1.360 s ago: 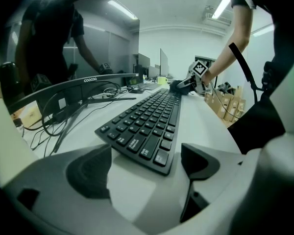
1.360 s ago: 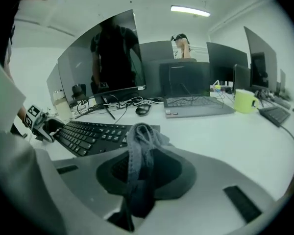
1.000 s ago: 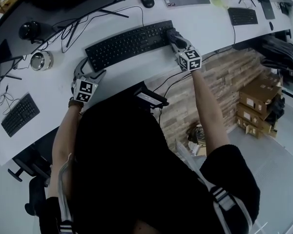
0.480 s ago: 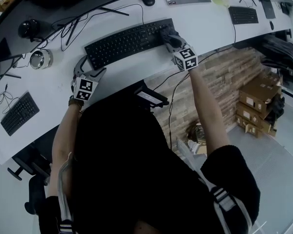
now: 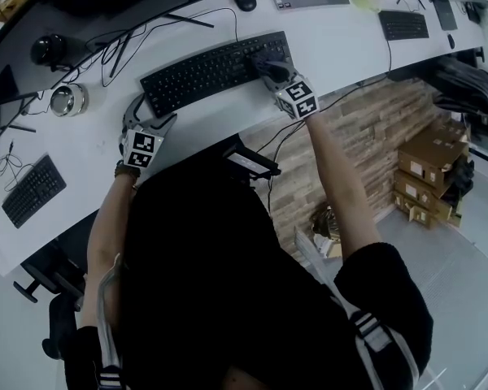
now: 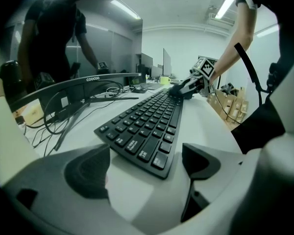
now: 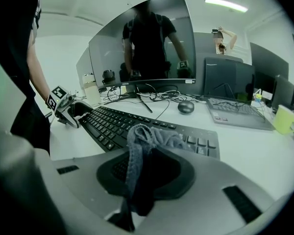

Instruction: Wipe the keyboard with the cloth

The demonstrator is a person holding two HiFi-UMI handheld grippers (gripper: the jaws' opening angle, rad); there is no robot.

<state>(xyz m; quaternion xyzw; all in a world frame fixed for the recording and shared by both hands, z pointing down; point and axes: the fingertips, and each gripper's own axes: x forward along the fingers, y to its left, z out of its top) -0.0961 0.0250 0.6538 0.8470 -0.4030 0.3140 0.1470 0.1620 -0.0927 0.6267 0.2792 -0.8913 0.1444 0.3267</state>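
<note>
The keyboard is black and lies flat on the white table, a bit slanted, in front of a big curved monitor. The cloth is grey and fuzzy. It is bunched up in the right claw, which is squeezed tight on it. A loop of the cloth sticks up past the jaws and a dark end hangs down below them.

In the head view, the right claw and the cloth are over the right end of the keyboard, on the keys there. The person's right arm reaches out to it across the table edge.

The left claw is at the other end of the keyboard, low on the table. Its two jaws are spread wide apart and hold nothing. The left corner of the keyboard lies just in front of the gap between them. I cannot tell if the jaws touch the keyboard.

Behind the keyboard, black wires lie loose on the table. A dark mouse sits farther back, well apart from the keyboard. A pale yellow cup stands far off to the right. Another small keyboard lies near the left side of the table. Down on the floor to the right, brown cardboard boxes are stacked by a wall of stone strips.
</note>
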